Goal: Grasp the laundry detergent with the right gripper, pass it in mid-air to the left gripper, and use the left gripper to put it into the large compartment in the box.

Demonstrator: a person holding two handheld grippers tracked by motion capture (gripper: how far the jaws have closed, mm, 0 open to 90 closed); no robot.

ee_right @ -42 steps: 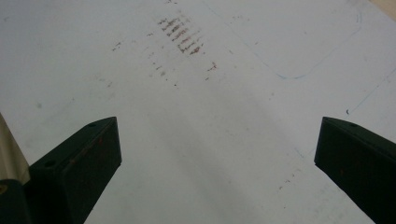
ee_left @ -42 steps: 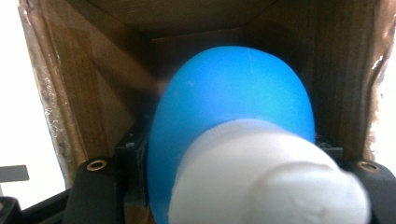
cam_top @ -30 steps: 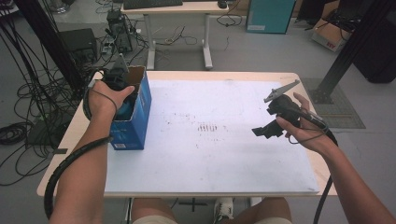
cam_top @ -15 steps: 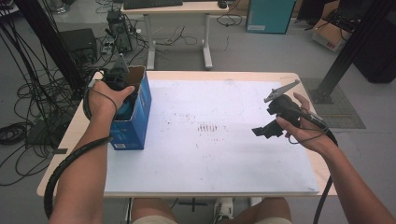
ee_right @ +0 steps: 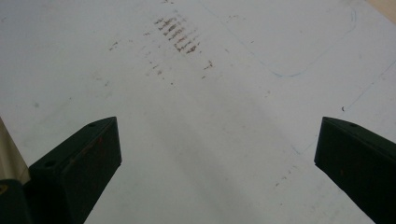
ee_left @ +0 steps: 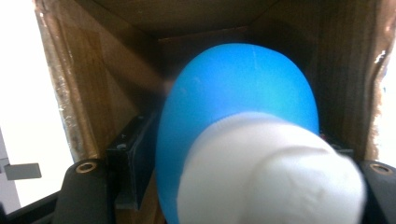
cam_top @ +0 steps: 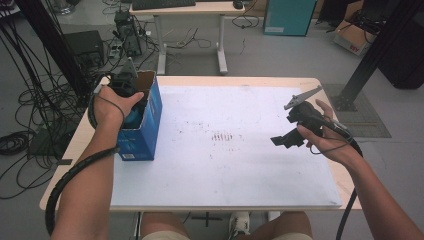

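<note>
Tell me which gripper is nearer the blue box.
Left. The left gripper reaches down into the open top of the blue box, a blue and white object between its jaws. The right gripper hangs over the white mat across the table.

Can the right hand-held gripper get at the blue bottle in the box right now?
Probably not: the right hand-held gripper is across the table, and the left hand-held gripper fills the box opening around the blue bottle.

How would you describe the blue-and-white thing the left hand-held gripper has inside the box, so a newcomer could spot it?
Start at the white-topped table and find the blue cardboard box standing open at its left edge. The left hand-held gripper reaches down into it, and between its jaws sits the bottle. It is rounded, bright blue with a white end, the one smooth coloured thing against the box's brown inner walls.
</note>
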